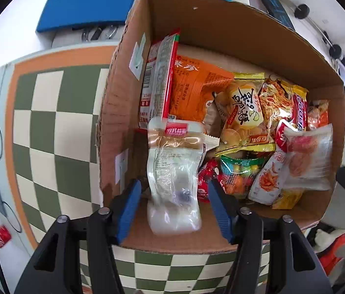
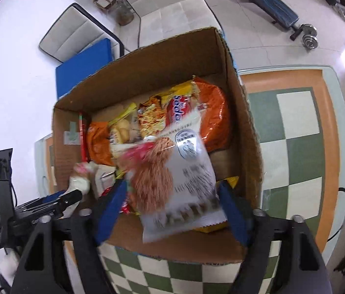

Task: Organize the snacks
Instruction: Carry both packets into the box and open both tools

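A brown cardboard box [image 1: 233, 24] holds several snack packets, among them an orange bag [image 1: 192, 85] and a yellow chip bag [image 1: 243, 115]. My left gripper [image 1: 173, 193] is open over the box's near left corner. A clear white packet with a pink label [image 1: 172, 171] hangs between its fingers, blurred, touching neither. My right gripper [image 2: 172, 196] is open over the same box [image 2: 246, 134]. A white packet with a brown snack [image 2: 182, 186] sits between its fingers, blurred. The left gripper [image 2: 57, 201] shows at the left of the right wrist view.
The box stands on a green and cream checked cloth [image 1: 50, 122] with an orange border. A blue pad [image 1: 91, 2] lies beyond the box. A red can [image 1: 1, 236] lies off the cloth at the left. A weight bench [image 2: 258, 0] and chair [image 2: 74, 34] stand on the floor.
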`<action>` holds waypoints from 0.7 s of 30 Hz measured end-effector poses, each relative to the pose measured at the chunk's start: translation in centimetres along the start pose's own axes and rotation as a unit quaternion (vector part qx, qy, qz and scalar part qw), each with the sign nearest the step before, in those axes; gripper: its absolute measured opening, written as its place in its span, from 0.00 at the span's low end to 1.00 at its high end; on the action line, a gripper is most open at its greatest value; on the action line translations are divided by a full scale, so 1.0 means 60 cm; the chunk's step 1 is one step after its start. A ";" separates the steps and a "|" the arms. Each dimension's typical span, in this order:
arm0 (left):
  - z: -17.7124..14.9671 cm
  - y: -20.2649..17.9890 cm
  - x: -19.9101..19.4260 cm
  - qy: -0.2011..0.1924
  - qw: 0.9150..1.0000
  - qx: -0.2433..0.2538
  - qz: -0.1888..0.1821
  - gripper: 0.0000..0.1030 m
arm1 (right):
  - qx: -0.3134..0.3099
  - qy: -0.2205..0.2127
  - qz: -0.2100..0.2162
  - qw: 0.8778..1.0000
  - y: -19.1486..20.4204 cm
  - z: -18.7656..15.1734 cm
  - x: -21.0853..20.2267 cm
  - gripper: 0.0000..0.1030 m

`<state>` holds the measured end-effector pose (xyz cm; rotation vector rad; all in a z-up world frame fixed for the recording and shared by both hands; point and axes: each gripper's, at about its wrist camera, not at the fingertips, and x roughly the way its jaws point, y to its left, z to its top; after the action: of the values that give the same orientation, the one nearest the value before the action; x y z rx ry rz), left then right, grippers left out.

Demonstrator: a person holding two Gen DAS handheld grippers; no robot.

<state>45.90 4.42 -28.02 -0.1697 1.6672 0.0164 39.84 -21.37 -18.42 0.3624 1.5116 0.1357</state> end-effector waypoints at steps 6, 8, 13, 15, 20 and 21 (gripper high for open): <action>0.000 0.006 -0.008 -0.019 1.000 -0.006 -0.006 0.88 | -0.005 -0.002 -0.014 1.000 0.010 -0.003 0.005 0.91; 0.000 0.006 -0.010 -0.024 1.000 -0.003 -0.001 0.88 | -0.007 -0.001 -0.018 1.000 0.015 -0.006 0.007 0.92; -0.005 -0.004 -0.018 -0.032 0.999 0.011 -0.003 0.89 | -0.031 -0.002 -0.033 0.999 0.036 -0.020 0.012 0.93; -0.009 -0.014 -0.025 -0.036 0.999 0.013 -0.001 0.89 | -0.038 -0.005 -0.038 0.999 0.044 -0.027 0.013 0.94; -0.025 -0.029 -0.043 -0.057 0.998 0.024 -0.002 0.89 | -0.049 -0.008 -0.053 0.997 0.053 -0.044 0.014 0.95; -0.029 -0.031 -0.048 -0.062 0.998 0.026 -0.002 0.89 | -0.050 -0.009 -0.052 0.997 0.054 -0.048 0.013 0.95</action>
<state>44.66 2.66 -24.82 -0.1305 1.5425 -0.0201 37.47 -17.66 -18.21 0.2036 1.4975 0.1241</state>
